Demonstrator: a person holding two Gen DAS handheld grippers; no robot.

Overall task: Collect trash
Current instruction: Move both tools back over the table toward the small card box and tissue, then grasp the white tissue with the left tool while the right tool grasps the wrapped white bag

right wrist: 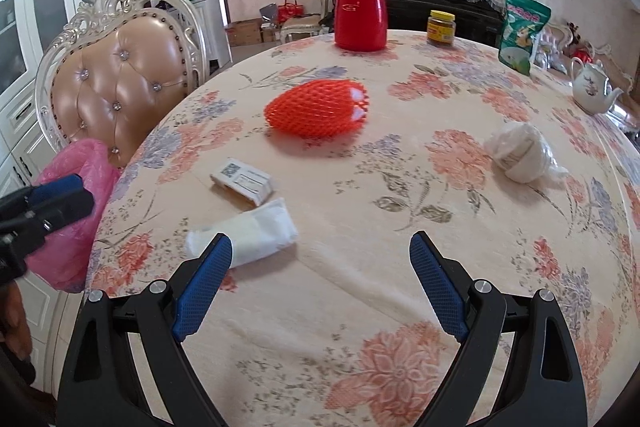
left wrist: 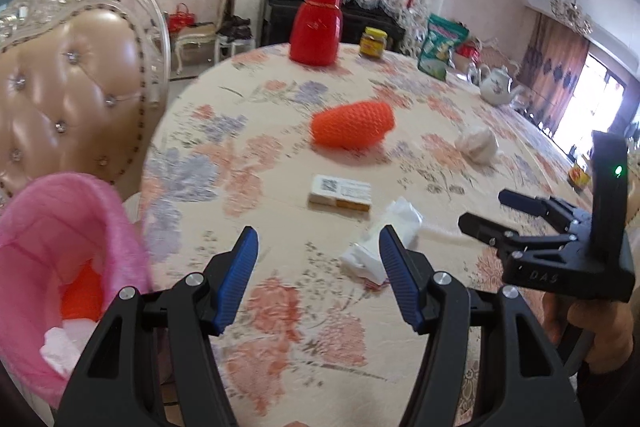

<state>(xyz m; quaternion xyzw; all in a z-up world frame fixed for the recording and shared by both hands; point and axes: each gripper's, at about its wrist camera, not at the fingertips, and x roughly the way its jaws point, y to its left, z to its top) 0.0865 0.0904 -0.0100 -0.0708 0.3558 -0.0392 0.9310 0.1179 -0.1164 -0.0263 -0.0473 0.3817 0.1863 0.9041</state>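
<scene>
Left gripper point(left wrist: 318, 241) jaws apart and empty above floral tablecloth point(right wrist: 360, 287), right gripper point(right wrist: 320, 247) likewise apart, crumpled white tissue point(right wrist: 256, 231) just ahead of both, orange foam net point(right wrist: 318, 111) beyond, pink-lined bin point(left wrist: 52, 251) at table's left edge.

The right gripper point(left wrist: 486, 211) bears pale raised letters that seem to read "DAS". The small white box point(right wrist: 242, 185) on the table point(right wrist: 360, 291) shows a QR code; its printed lines are too blurred to read.
</scene>
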